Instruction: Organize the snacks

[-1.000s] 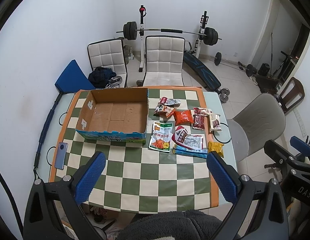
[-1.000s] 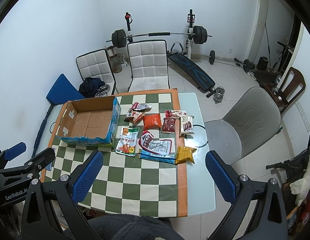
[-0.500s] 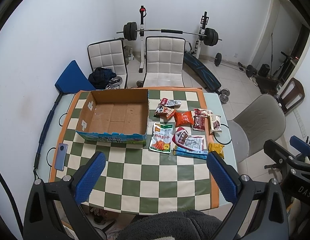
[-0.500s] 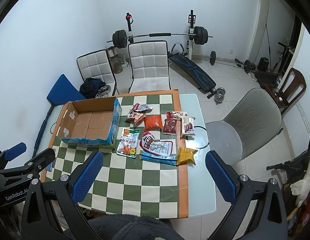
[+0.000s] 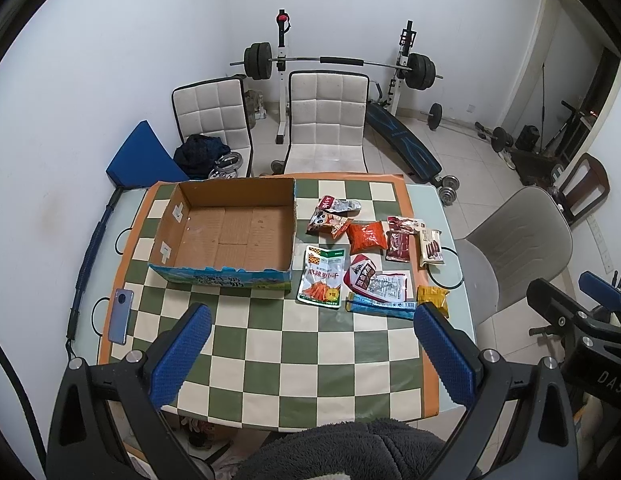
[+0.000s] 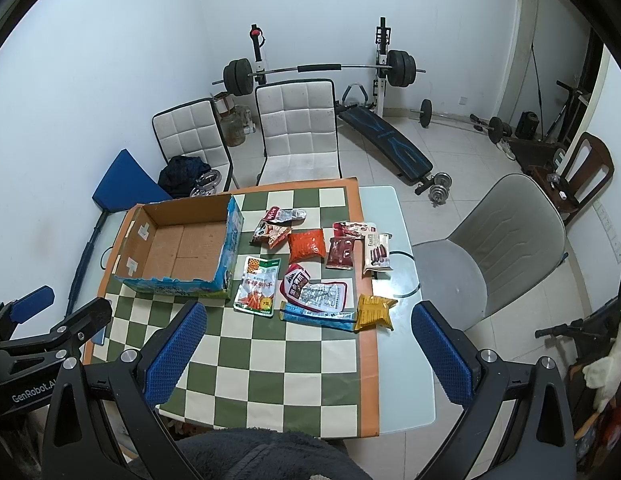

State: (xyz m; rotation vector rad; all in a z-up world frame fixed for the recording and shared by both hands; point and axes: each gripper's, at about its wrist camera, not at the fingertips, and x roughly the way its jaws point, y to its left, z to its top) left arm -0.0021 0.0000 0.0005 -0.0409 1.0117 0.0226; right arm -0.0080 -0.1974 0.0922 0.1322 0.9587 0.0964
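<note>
1. Snacks (image 5: 362,258) lie untouched: I hold my left gripper (image 5: 310,350) and right gripper (image 6: 308,350) high above the worktop (image 5: 446,208), both with jaws spread wide and pinching nothing.
2. Further out, nine or so packets sit grouped on the checkered mat (image 5: 270,352), just right of the cardboard box (image 5: 226,276).
3. That box is open and bare inside, so I judge the sorting not yet begun; every packet remains to be placed.
</note>
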